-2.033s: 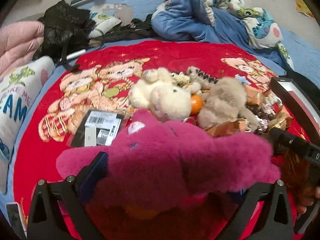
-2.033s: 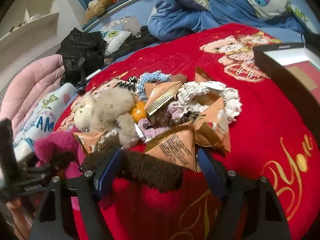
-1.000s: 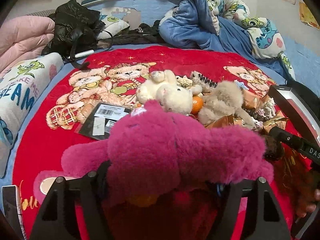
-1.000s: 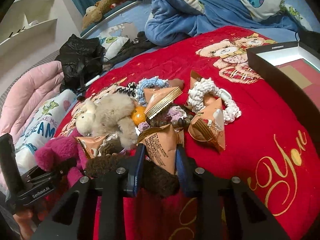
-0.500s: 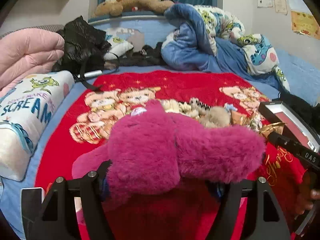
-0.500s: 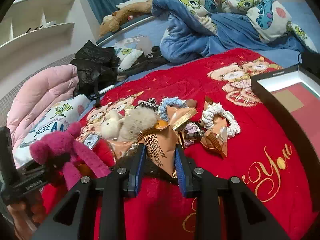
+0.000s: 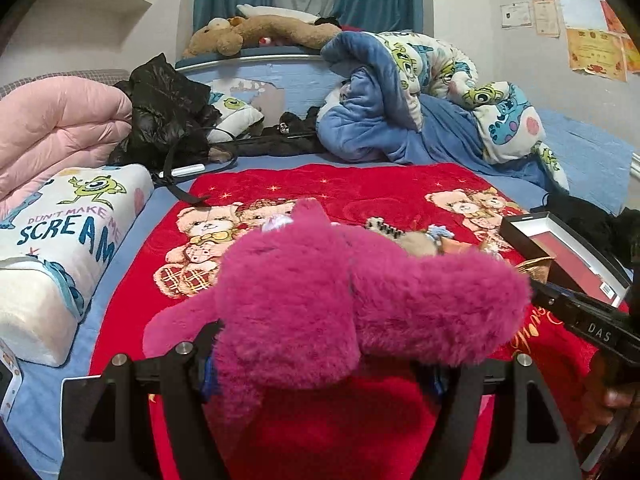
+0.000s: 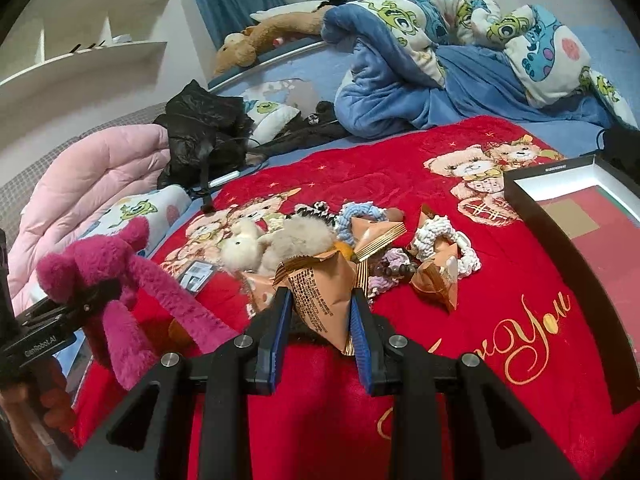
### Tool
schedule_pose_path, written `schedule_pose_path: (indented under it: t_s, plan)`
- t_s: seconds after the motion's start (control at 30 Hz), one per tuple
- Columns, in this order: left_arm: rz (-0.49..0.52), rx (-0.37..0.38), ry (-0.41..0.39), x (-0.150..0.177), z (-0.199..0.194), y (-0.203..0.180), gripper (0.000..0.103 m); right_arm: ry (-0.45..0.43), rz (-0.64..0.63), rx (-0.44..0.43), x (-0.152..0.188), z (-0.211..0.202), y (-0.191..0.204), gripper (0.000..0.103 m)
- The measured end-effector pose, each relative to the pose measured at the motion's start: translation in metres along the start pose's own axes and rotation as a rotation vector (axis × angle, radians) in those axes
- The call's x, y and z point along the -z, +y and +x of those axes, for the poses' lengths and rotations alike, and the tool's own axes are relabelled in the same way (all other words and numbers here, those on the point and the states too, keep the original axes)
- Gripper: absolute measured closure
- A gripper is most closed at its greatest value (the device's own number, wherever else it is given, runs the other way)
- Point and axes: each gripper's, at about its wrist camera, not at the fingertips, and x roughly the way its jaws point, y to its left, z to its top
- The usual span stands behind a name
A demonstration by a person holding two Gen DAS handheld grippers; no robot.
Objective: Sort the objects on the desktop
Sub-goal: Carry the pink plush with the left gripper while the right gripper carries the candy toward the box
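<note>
Left tool [image 7: 320, 364]: jaws stand fairly wide, pinching the magenta plush toy [image 7: 352, 304] round its thick, squashy body. Long shaggy pile; limbs dangle loose below the grip in the right wrist view [image 8: 120, 280], so the toy looks clear of the red blanket [image 8: 500, 272]. A wide hold suits it: the stuffing gives, and a narrow pinch would catch only fur.

Right tool [image 8: 320, 320]: jaws pressed nearly together on an orange snack packet [image 8: 316, 292]. Packet is a pyramid-shaped foil pouch, crinkly, with printed text on one face; held by its lower part, tip pointing away. Thin, light and slippery-looking, hence the tight squeeze.

The unsorted pile lies mid-blanket, just beyond the packet:
- cream plush animal [image 8: 240, 248], fluffy
- beige furry toy [image 8: 296, 240] touching it
- more orange pouches [image 8: 436, 280], gold-striped seams
- white knitted ring [image 8: 444, 244], chunky yarn
- blue knitted ring [image 8: 360, 216]
- dark bead string [image 8: 392, 270]
- flat black card with barcode label [image 8: 196, 274], to the left

Open black box [image 8: 580, 216], rigid, pale inner rim, red lining, sits at the blanket's right edge. Likely one sorting destination; empty as far as visible.

Judgement: both hands carry one item each, soft toy and snack apart, suggesting sorting by kind. Most of the pile is unsorted.
</note>
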Motion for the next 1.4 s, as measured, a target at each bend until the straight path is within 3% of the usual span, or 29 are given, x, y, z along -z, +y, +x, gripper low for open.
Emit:
schedule_pose_path:
  t_s: [0.27,0.6,0.77,0.93,1.03,1.13,1.2,1.3,1.4]
  plan:
    - [-0.025,0.034,-0.004,0.000,-0.008,-0.037,0.027,0.002,0.002,0.004,0.009,-0.018,-0.006,0.075]
    - [-0.026,0.112,-0.044,-0.002,-0.020,-0.105,0.027,-0.009,0.035,0.053,0.015,-0.064,-0.043,0.075]
    - [-0.011,0.141,-0.025,0.006,-0.019,-0.161,0.027,-0.019,0.038,0.089,0.015,-0.092,-0.061,0.075]
    - [0.035,0.246,0.011,0.005,-0.033,-0.223,0.027,-0.065,0.061,0.137,0.012,-0.129,-0.084,0.075]
    - [0.029,0.300,-0.020,-0.003,-0.050,-0.247,0.027,-0.105,0.092,0.170,0.006,-0.149,-0.098,0.075]
    - [0.089,0.304,-0.051,0.001,-0.060,-0.266,0.027,-0.139,0.128,0.212,0.003,-0.167,-0.113,0.075]
    - [0.117,0.309,-0.044,0.008,-0.061,-0.270,0.027,-0.146,0.151,0.218,0.002,-0.174,-0.122,0.075]
    - [0.080,0.327,0.017,0.012,-0.052,-0.265,0.027,-0.149,0.146,0.258,0.001,-0.180,-0.129,0.075]
    - [0.079,0.308,0.019,0.016,-0.051,-0.257,0.027,-0.155,0.119,0.309,0.002,-0.181,-0.128,0.075]
